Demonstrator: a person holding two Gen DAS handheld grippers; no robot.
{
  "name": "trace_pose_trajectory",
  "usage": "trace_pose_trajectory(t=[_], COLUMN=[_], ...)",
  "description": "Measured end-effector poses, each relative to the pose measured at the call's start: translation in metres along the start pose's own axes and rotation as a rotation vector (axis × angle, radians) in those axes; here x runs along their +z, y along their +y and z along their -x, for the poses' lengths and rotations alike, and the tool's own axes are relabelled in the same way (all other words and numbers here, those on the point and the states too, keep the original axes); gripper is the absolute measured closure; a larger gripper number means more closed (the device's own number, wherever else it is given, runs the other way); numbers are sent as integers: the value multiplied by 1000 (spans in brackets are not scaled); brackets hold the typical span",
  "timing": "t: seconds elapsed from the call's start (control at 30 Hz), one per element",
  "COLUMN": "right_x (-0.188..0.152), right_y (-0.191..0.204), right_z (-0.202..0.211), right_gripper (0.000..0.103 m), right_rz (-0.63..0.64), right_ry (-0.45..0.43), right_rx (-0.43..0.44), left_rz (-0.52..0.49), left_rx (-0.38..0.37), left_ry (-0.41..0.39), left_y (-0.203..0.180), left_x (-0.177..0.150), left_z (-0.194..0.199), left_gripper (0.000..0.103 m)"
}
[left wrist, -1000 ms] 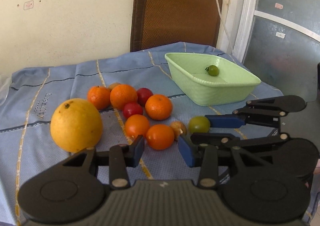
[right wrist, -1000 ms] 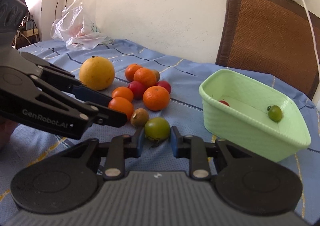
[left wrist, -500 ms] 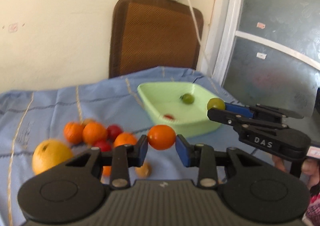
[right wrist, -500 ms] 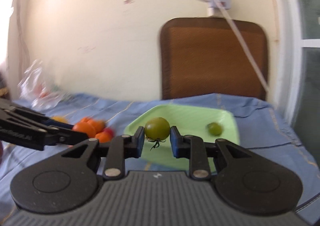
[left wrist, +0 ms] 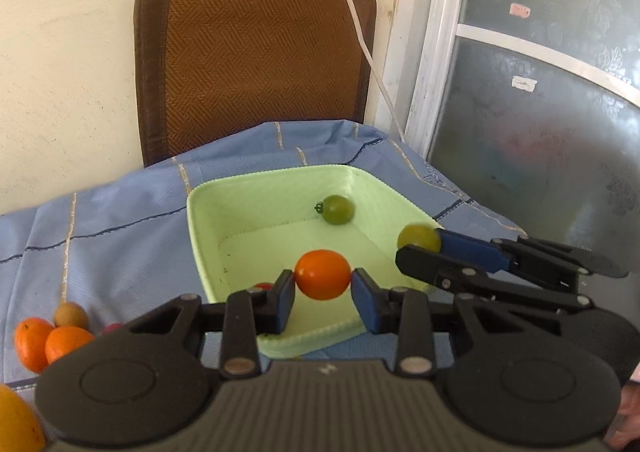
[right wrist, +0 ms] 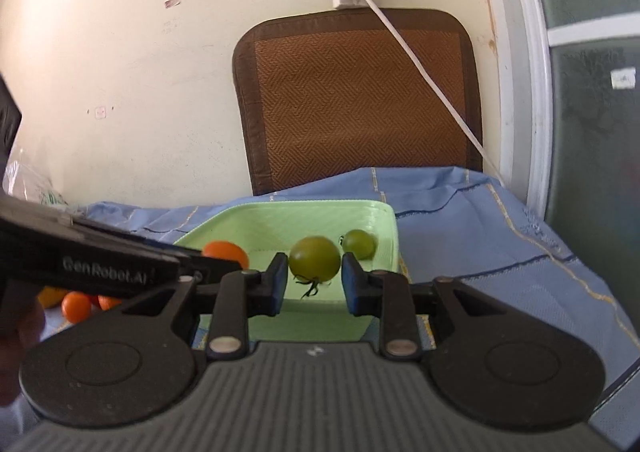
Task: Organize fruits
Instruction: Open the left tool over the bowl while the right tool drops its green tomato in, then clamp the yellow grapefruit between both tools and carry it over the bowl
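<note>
I've got both loads hanging over the green tray (left wrist: 202,236) at frame centre: left gripper (left wrist: 322,294) pinched on the orange fruit (left wrist: 322,274), right gripper (right wrist: 314,284) clamped on the green tomato (right wrist: 314,258). Risks: 2 grippers close enough to clash; dropped fruit bouncing out over the rim; tomato landing on the small green one (right wrist: 359,243) at back

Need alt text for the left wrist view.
The left claw grips an orange fruit above a green basin on a blue cloth. The right claw holds a green tomato alongside.
</note>
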State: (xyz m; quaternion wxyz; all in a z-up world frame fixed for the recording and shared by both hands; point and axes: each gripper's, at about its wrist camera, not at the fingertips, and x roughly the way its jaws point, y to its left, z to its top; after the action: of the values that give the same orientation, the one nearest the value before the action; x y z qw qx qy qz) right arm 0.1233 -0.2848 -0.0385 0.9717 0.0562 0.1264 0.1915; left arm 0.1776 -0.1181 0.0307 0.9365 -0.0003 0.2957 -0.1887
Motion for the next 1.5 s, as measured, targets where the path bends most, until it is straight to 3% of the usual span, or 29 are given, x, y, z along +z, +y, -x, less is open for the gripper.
trace_pose_trajectory(t=[0.17, 0.23, 0.43, 0.57, 0.63, 0.8, 1.1, 1.33, 1.5], right_x=[1, 1, 0, 1, 1, 0, -24, -28, -12], right_y=[-11, -13, -18, -20, -18, -2, 65, 106, 125], right_z=[4, 5, 8, 13, 16, 30, 47, 34, 23], right_gripper=[62, 62, 62, 61, 62, 61, 61, 61, 61], right_rz=[-69, -87, -118, -135, -131, -120, -68, 21, 73], right_ry=[-18, -23, -47, -86, -106, -105, 55, 115, 112], right_rx=[26, 30, 11, -10, -13, 34, 194, 230, 290], left_rz=[14, 23, 118, 141, 145, 148, 187, 164, 244], left_rx=[-1, 7, 80, 193, 237, 256, 265, 294, 301], left_ry=[-4, -39, -246, -299, -292, -206, -46, -40, -97], left_y=[1, 2, 34, 57, 63, 70, 76, 75, 97], left_x=[1, 5, 13, -3, -18, -57, -108, -115, -113], left_z=[3, 16, 110, 161, 175, 181, 144, 139, 163], left_gripper=[69, 69, 69, 69, 69, 69, 69, 67, 64])
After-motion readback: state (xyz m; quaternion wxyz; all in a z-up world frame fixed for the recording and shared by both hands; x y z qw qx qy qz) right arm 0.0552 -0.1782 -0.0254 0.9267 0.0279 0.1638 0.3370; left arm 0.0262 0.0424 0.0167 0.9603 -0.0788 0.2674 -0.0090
